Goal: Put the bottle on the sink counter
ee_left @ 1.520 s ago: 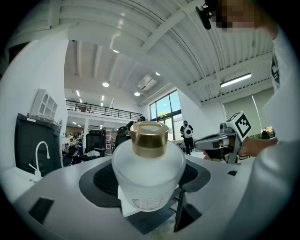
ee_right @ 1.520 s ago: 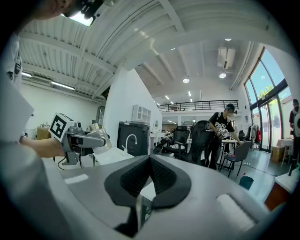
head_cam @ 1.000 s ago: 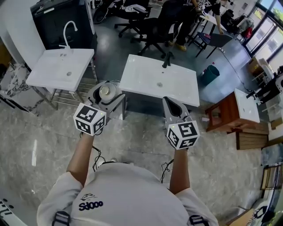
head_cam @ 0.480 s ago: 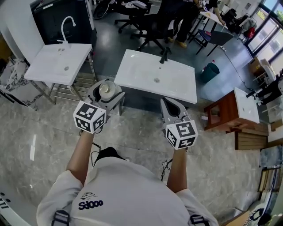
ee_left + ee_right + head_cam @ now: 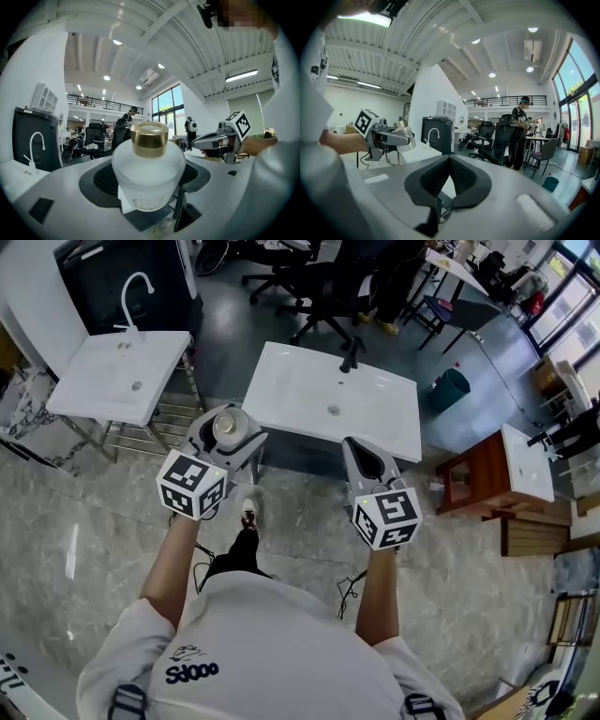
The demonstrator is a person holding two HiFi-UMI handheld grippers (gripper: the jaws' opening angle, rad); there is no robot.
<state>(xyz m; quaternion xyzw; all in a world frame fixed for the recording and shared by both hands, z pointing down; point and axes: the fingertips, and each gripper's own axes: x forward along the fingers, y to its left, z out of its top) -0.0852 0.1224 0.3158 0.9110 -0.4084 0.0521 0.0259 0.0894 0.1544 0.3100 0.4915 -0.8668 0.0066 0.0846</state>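
A frosted white bottle (image 5: 228, 428) with a gold cap stands upright between the jaws of my left gripper (image 5: 228, 434), which is shut on it. In the left gripper view the bottle (image 5: 149, 174) fills the middle between the dark pads. It hangs over the floor just off the front left corner of the white sink counter (image 5: 293, 407), which has a black tap (image 5: 352, 358). My right gripper (image 5: 362, 450) is shut with nothing in it, its tip at the counter's front edge. Its pads (image 5: 466, 180) meet in the right gripper view.
A second white sink (image 5: 103, 390) with a white tap stands to the left, before a black cabinet (image 5: 117, 292). A wooden stand (image 5: 473, 486) and a teal bin (image 5: 451, 390) are to the right. Office chairs (image 5: 319, 292) and people are behind the counter.
The person has stepped forward: a leg and shoe now show below the left gripper. Both grippers stay level before the sink counter, and the bottle is still held.
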